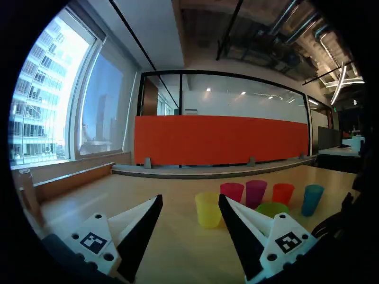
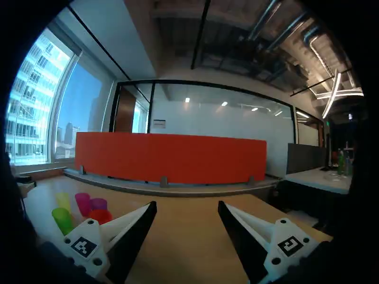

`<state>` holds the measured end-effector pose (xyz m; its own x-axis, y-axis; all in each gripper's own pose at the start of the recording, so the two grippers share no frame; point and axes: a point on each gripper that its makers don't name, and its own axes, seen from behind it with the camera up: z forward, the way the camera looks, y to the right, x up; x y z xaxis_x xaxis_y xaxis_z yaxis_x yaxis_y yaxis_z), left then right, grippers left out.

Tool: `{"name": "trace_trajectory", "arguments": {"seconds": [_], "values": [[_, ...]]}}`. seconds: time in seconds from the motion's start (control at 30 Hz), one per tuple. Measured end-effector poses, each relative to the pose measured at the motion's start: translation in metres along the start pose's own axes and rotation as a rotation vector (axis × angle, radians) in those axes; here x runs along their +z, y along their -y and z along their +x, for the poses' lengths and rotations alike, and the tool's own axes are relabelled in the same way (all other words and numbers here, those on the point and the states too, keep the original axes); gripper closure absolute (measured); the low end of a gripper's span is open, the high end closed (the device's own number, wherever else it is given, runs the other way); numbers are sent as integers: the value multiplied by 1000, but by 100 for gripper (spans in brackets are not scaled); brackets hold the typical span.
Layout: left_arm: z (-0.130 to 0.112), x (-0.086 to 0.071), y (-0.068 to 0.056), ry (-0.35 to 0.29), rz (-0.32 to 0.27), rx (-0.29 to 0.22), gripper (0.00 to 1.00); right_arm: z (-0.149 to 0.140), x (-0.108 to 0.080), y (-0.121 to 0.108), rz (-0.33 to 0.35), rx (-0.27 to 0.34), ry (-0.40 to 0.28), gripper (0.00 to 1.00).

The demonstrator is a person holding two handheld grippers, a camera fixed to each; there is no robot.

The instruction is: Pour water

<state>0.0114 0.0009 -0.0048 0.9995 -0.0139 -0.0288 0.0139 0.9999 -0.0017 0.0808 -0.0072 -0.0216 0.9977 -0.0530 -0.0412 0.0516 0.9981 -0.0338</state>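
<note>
The camera on your left tool [image 1: 190, 197] sits low over the wooden counter [image 1: 180, 251]. It looks forward along the tool at the cluster of coloured cups [image 1: 256, 199], close ahead and a little right of centre. The camera on your right tool [image 2: 186, 204] rides at a similar low height and faces much the same way, with the cups farther off at its lower left. Both views share the counter, the cups, the orange partition [image 1: 218, 139] and the windows [image 1: 42, 109] on the left.

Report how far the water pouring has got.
Done: nothing visible. In hand: nothing; the left tongs and right tongs are open and empty, the left facing the yellow cup, with the pink cup, purple cup, orange cup, blue cup and green cup near it on the table. Left: gripping a cup and pouring; whether any holds water cannot be seen.
</note>
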Motion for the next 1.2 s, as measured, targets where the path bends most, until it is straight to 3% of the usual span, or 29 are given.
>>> {"name": "trace_trajectory", "arguments": {"seconds": [1.2], "values": [[-10,3,1,28,0,14,13,0,-6,5,20,-10,-12,0]]}}
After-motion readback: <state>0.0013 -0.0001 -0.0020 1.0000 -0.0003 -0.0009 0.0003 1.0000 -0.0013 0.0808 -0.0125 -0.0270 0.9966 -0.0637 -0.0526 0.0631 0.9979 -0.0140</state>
